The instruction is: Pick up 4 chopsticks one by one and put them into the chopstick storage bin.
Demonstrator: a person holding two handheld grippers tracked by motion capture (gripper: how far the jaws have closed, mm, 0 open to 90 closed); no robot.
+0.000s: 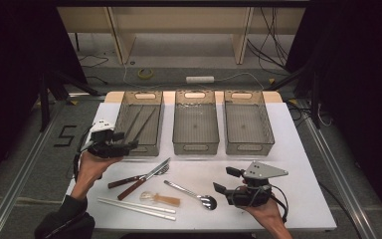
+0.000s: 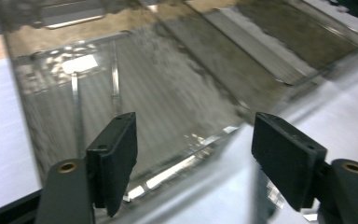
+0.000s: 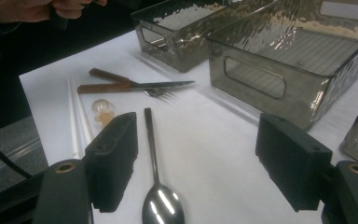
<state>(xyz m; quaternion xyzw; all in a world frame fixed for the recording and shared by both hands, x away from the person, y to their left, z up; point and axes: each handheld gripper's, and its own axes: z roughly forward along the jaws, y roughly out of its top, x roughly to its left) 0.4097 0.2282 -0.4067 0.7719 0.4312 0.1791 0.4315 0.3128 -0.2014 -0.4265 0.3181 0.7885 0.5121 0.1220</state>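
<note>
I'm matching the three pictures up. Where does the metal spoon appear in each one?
High view: the metal spoon lies near the table's front edge, left of the right gripper.
Left gripper view: not in it.
Right gripper view: spoon bottom centre, between the jaws.
Shared landmark: the left bin.

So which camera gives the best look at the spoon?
The right gripper view: the spoon lies close, between the open right gripper's jaws, its bowl and handle sharp. The high view shows the spoon whole but small, on the table.
</note>
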